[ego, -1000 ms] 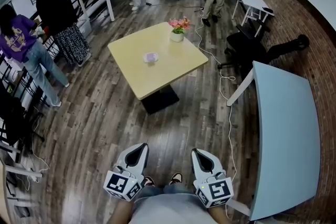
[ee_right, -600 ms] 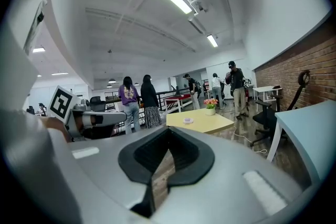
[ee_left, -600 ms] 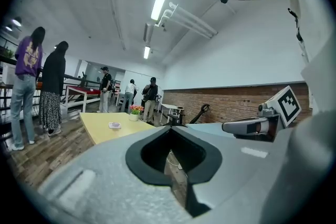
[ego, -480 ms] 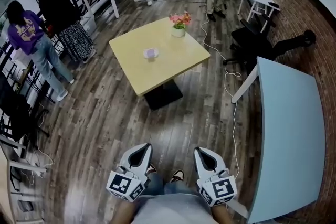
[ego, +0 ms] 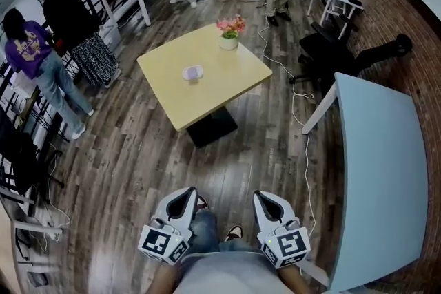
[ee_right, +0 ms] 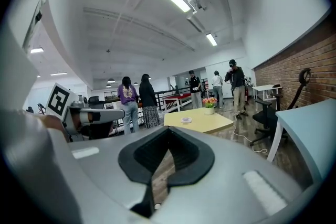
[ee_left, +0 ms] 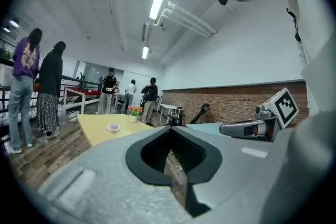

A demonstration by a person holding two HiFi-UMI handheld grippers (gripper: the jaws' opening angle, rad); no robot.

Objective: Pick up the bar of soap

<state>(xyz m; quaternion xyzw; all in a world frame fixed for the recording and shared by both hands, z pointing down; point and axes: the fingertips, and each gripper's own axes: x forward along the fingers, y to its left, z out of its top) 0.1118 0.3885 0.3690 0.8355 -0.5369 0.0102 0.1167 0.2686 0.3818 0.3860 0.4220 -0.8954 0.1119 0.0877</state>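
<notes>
The bar of soap (ego: 193, 72) is a small pale purple block in a shallow dish on the square yellow table (ego: 172, 100), far ahead of me. Both gripper views also catch the soap (ee_left: 112, 127) (ee_right: 186, 120) as a small distant shape. My left gripper (ego: 182, 197) and right gripper (ego: 264, 197) are held low, side by side above the wooden floor, close to my body. Each has its jaws together with nothing between them. The left gripper (ee_left: 169, 128) and right gripper (ee_right: 168, 129) both point toward the table.
A pot of pink flowers (ego: 229, 34) stands at the yellow table's far corner. A long light blue table (ego: 375, 169) runs along the right, with a black office chair (ego: 324, 55) and a white floor cable (ego: 300, 127) beside it. People (ego: 41, 72) stand by the railing at the left and at the back.
The view has swung slightly, so the yellow table sits a little more to the left. My leg has come forward between the grippers. Both grippers keep their place and stay closed.
</notes>
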